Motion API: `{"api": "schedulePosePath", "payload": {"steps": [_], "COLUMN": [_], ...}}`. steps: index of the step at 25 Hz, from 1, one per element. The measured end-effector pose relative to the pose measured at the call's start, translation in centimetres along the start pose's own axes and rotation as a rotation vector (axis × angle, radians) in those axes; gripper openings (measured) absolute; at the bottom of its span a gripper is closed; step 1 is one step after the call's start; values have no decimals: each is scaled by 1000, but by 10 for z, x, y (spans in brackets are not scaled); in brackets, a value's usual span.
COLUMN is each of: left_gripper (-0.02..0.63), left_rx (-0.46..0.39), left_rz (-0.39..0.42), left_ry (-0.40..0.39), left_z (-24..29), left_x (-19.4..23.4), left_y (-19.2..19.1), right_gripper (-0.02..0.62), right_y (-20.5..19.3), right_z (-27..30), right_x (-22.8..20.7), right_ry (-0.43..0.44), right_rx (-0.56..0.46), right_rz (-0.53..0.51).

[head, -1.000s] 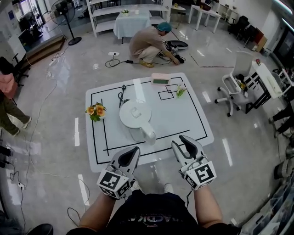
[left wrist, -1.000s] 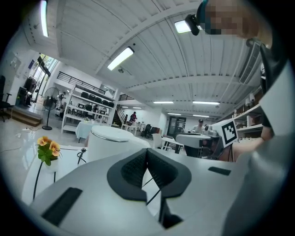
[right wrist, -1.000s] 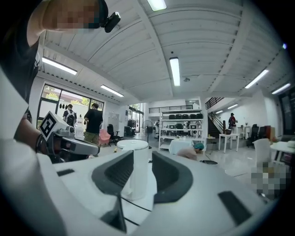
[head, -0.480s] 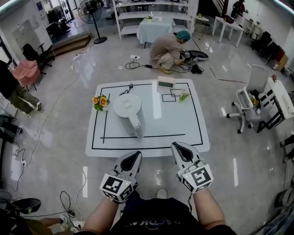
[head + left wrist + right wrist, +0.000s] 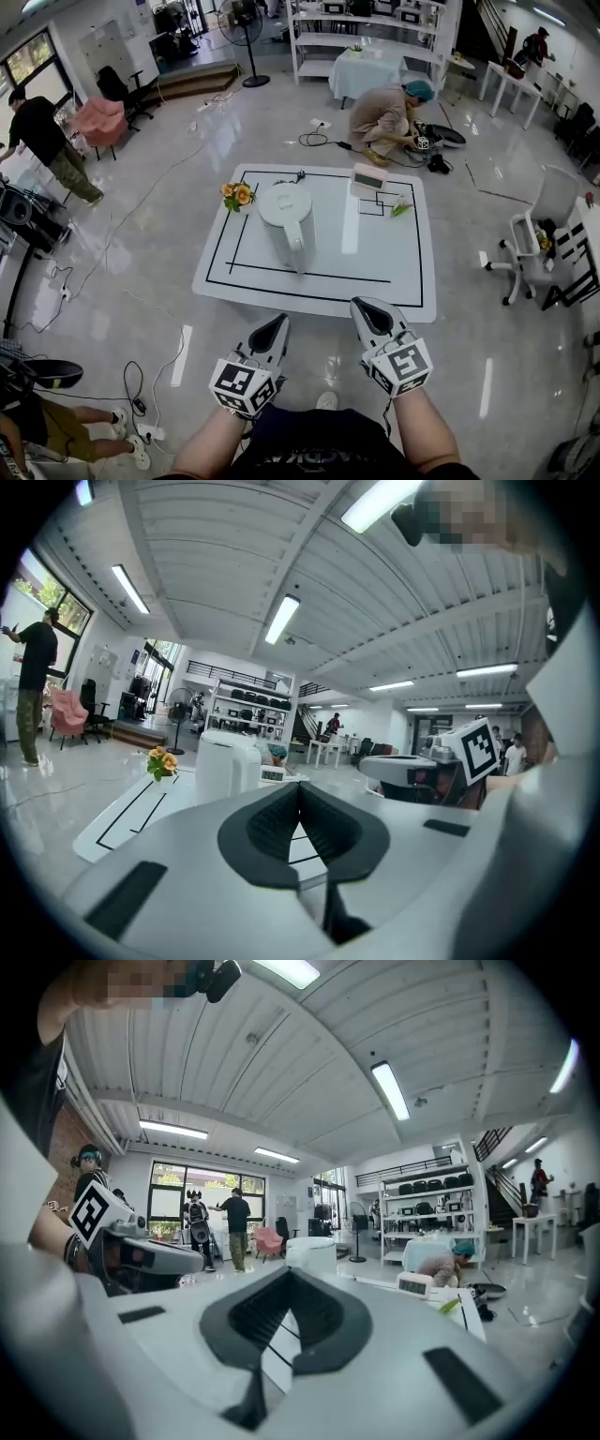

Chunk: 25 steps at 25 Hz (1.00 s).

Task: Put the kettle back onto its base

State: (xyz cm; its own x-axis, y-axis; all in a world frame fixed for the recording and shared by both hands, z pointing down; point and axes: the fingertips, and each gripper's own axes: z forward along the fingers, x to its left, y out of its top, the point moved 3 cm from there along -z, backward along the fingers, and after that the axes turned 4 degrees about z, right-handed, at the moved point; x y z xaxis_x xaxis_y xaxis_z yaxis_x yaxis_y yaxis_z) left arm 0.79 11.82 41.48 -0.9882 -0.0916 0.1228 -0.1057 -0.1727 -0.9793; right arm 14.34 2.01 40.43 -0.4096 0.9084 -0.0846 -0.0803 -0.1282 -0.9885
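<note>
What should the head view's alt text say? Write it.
A white kettle stands on a white table marked with black lines, with orange flowers and a small clock. Nearer the camera, the left gripper and right gripper are both shut and empty, near its front edge.

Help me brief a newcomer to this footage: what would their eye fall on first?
A white kettle stands upright on a low white table marked with black lines, with orange flowers to its left in the head view. Nearest the camera, the left gripper and right gripper hang short of the table, jaws together and empty. Beyond the table a person crouches on the glossy floor.
</note>
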Motion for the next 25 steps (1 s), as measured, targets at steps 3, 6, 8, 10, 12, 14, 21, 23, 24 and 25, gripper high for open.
{"api": "schedulePosePath", "payload": {"steps": [3,6,8,10,12,14,21,23,24,25], "left_gripper": [5,5,5,5,5,5,5,5,5,5], "left_rx": [-4,-5,-5,-6,-3,2,-2,-4,-4,-4], "left_rz": [4,9,13,13,12,10,-10,-12,-13,-13], "left_ry": [17,14,6,1,-3,-9,-28,-31,-33,-35], "left_z": [-7,-11,-13,-14,-14,-15,-11,-10,-10,-10], "left_x": [1,1,1,2,4,6,4,3,3,2], "left_y": [1,2,2,2,2,1,-5,-4,-4,-4], "right_gripper": [2,2,2,2,2,2,1,2,1,0], "right_y": [0,-2,-4,-6,-7,-10,-13,-12,-12,-12], "right_z": [-1,-2,-2,-2,0,2,-2,-3,-4,-4], "right_x": [3,6,9,11,14,17,21,22,23,23], "right_ry": [8,7,4,1,0,0,-12,-12,-11,-10], "right_rx": [-1,2,6,10,14,18,38,38,38,37], "right_rz": [14,30,30,29,33,35,17,16,15,14]}}
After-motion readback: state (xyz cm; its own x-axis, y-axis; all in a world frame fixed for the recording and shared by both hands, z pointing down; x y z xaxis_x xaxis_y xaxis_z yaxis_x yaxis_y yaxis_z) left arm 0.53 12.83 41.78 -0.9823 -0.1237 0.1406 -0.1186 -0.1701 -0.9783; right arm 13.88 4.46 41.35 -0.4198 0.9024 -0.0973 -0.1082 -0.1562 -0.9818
